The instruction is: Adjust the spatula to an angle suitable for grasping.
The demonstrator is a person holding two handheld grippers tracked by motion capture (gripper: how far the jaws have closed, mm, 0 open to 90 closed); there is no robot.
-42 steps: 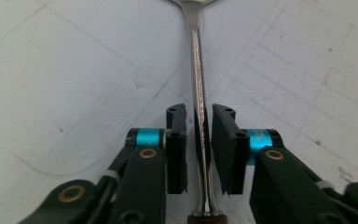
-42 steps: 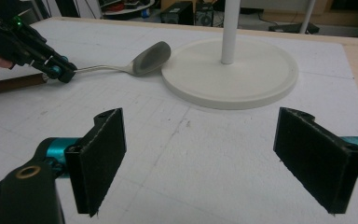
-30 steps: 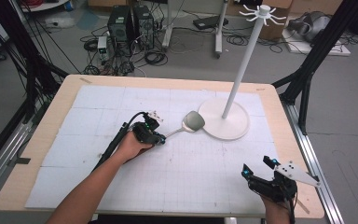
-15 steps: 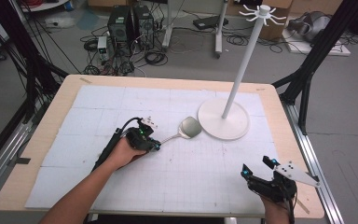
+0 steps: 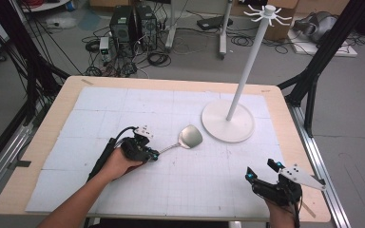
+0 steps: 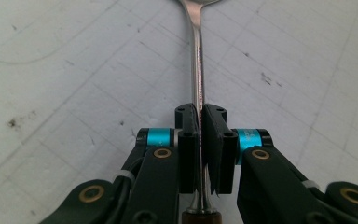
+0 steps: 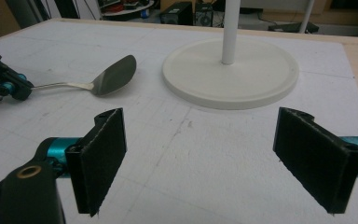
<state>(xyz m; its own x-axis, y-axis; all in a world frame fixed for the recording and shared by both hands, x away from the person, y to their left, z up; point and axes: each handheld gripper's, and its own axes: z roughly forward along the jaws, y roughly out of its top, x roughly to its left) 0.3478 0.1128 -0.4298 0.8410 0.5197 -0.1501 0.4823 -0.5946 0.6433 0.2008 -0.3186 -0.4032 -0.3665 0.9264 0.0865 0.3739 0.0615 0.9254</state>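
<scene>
A steel spatula point(image 5: 189, 137) with a thin metal shaft lies low over the white mat, its blade toward the stand's base. My left gripper point(image 5: 155, 155) is shut on the spatula's shaft point(image 6: 197, 84), pads pinching it just ahead of a brown handle end point(image 6: 201, 218). The spatula blade point(image 7: 114, 74) also appears at the left of the right gripper view. My right gripper point(image 5: 262, 171) rests near the table's front right corner, jaws wide open with nothing between them. A white hanging stand point(image 5: 247, 66) with a round base point(image 5: 228, 121) rises at the back right.
The white gridded mat point(image 5: 123, 109) covers most of the wooden table point(image 5: 57, 104). The stand's top carries a ring of small hooks point(image 5: 266, 13). Beyond the far edge are computers point(image 5: 130, 23), cables and black frame legs point(image 5: 313, 76).
My left hand has drawn the spatula leftward and toward the front, away from the stand's base. The right gripper has stayed in place.
</scene>
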